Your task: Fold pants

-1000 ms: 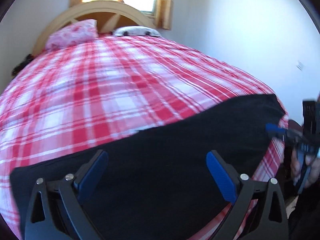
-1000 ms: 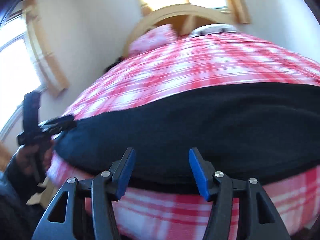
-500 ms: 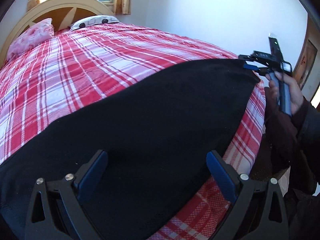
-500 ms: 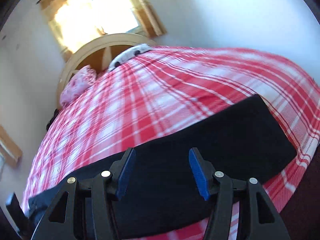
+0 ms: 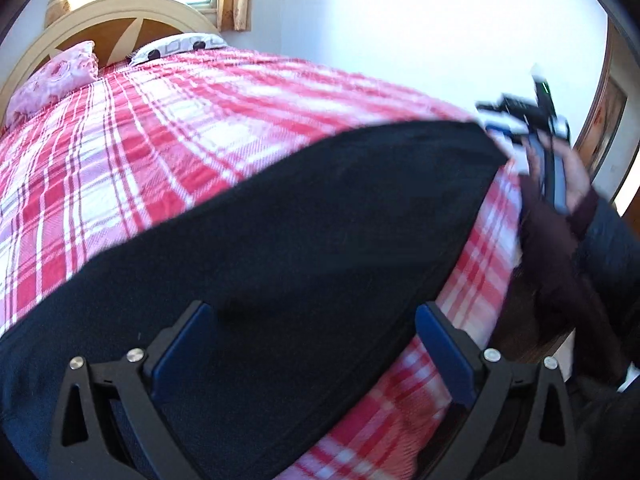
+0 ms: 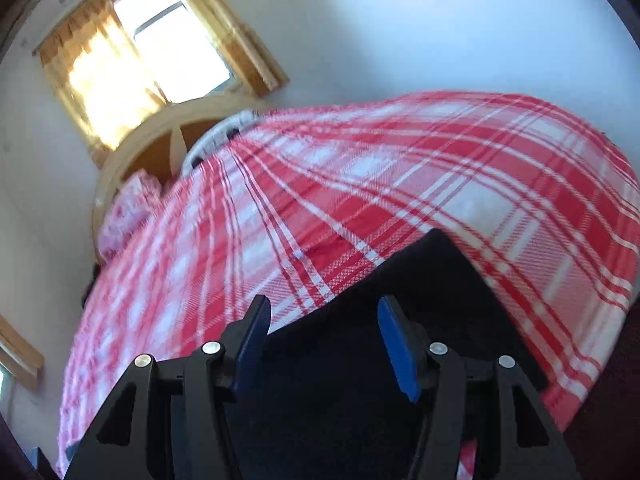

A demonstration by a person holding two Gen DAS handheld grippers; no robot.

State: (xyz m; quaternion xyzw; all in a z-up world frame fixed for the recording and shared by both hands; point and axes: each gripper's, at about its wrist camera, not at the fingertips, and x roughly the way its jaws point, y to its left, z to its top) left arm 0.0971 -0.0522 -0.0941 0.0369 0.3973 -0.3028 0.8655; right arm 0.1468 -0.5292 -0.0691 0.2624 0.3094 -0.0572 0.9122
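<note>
A: Which way do the pants (image 5: 304, 240) run?

B: Their long axis lies across the bed (image 5: 168, 128), parallel to the foot edge and square to the line from the foot up to the headboard (image 5: 108, 12). In the left wrist view they stretch from the lower left up to the right corner of the mattress, where the end is cut off square.

A: And where on the bed are they?

B: On the red and white plaid cover, along the near edge, well away from the pink pillow (image 5: 56, 80) and the white patterned pillow (image 5: 180, 44) at the head.

A: How do they look?

B: Very dark, black or navy, flat and smooth as one broad band, no wrinkles that I can make out. Both views are a bit blurred.

A: The left gripper (image 5: 316, 352)?

B: Jaws spread wide above the cloth, blue pads apart, nothing pinched between them.

A: The right gripper (image 6: 320, 340)?

B: Jaws at a middling gap over the pants' end near the corner, nothing gripped. From the left wrist view it shows blurred at the far right corner, held in the person's right hand (image 5: 568, 176), a dark sleeve (image 5: 600, 240) behind it
</note>
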